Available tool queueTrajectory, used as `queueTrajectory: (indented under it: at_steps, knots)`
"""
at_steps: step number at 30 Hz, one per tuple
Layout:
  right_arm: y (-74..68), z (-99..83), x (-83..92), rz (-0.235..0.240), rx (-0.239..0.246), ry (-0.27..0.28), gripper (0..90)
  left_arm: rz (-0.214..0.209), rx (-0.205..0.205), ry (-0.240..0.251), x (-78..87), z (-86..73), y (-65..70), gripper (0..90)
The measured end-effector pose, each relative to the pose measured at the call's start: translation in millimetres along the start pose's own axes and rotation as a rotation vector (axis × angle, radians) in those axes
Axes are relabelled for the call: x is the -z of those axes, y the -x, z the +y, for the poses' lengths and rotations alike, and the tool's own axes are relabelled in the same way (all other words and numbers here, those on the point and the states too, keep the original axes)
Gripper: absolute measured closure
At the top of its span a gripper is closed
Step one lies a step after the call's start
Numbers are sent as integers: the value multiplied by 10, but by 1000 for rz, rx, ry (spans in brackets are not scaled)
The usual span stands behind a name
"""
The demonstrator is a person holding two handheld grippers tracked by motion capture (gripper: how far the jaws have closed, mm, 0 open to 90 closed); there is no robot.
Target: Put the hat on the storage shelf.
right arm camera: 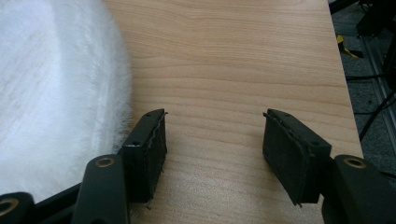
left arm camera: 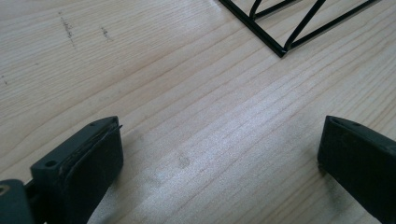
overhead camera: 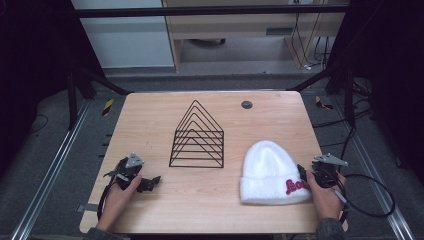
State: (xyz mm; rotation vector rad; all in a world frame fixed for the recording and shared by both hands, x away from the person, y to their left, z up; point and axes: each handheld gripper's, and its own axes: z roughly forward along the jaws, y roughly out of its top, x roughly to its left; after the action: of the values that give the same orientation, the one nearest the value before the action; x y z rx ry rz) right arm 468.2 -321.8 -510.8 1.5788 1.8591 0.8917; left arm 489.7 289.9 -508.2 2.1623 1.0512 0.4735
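A white fluffy beanie point(overhead camera: 272, 172) with red lettering on its cuff lies on the right part of the wooden table point(overhead camera: 210, 105). Just right of its cuff sits my right gripper point(overhead camera: 306, 176), open, with bare wood between its jaws; the beanie point(right arm camera: 56, 88) brushes the outside of one jaw. My left gripper point(overhead camera: 150, 182) rests low at the table's front left, open wide over bare wood point(left arm camera: 219, 154). A black wire rack point(overhead camera: 197, 137), house-shaped, stands in the middle; its corner point(left arm camera: 282, 46) lies ahead of the left jaws.
A small dark round cap point(overhead camera: 246, 104) is set into the table at the back. The table's right edge point(right arm camera: 348, 116) runs close beside the right gripper. Black cables point(overhead camera: 372, 195) trail off the right side. Dark frame bars stand around the table.
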Motion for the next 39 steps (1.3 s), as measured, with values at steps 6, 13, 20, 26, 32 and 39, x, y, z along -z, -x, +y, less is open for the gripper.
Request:
queueTrajectory:
  at_steps: [6,13,20,26,32,39]
  knots:
    - [0,2,-1,0,0,-1,392,0,0,0,0,0,0,0]
    - [19,27,-12,-2,-4,-19,307,0,2,2,-1,0,1,0]
    - [60,442,99,-16,51,-89,271,0,4,2,-1,0,3,0]
    - [-97,814,72,52,129,-189,235,0,3,3,-2,-1,3,0]
    - [-285,998,-32,99,190,-220,279,0,3,2,-1,0,2,0]
    - [-406,1096,-176,129,210,-258,346,0,2,2,-1,0,2,0]
